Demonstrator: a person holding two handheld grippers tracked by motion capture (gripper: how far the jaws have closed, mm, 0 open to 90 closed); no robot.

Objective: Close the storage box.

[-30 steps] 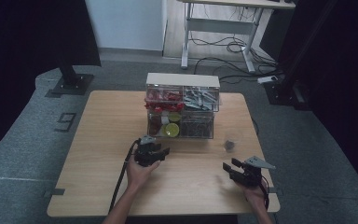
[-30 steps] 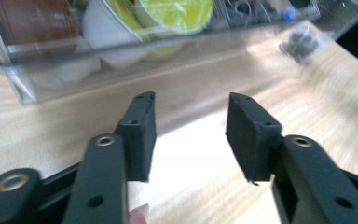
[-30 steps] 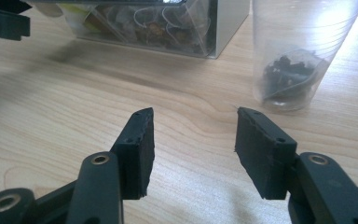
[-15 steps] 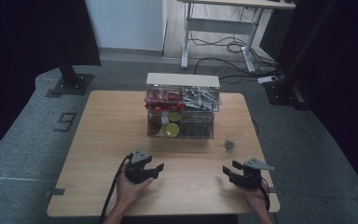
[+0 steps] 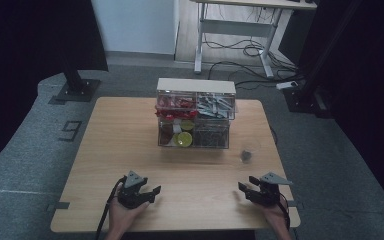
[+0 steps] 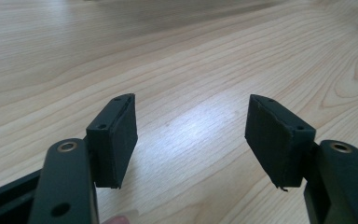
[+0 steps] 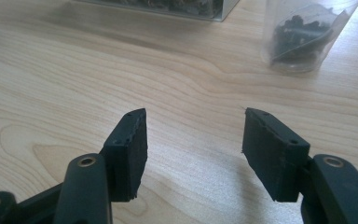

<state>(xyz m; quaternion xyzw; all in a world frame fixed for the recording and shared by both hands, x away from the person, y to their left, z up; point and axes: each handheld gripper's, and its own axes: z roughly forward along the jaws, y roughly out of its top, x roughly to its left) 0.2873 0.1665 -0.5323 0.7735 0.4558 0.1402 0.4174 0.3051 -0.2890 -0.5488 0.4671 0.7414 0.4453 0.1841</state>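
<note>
From the high view, both grippers sit low at the near edge of the wooden table (image 5: pixel 130 130), the left gripper (image 5: pixel 149 192) out at the left and the right gripper (image 5: pixel 246 190) at the right, each held in a hand coming up from below. The clear drawer organizer (image 5: pixel 195 120) stands mid-table, well beyond them both, and a small clear cup (image 5: pixel 249 152) of dark bits stands just off its right front corner. That cup lies straight ahead of the right gripper and clearly nearer to it than to the left one, so the right hand looks the likely one to go for it. Over to the left gripper view: the jaws have just been opening and stand apart, nothing between the pads (image 6: pixel 121 140), bare wood grain beyond. Now the right gripper view: these jaws have also just been opening, spread with empty space between them, and the cup (image 7: pixel 303 37) stands upright ahead and a touch to the right of the gap, with the organizer's front edge (image 7: pixel 177 8) along the top. A forward reach, nudged right, should bring the cup between the pads.
</note>
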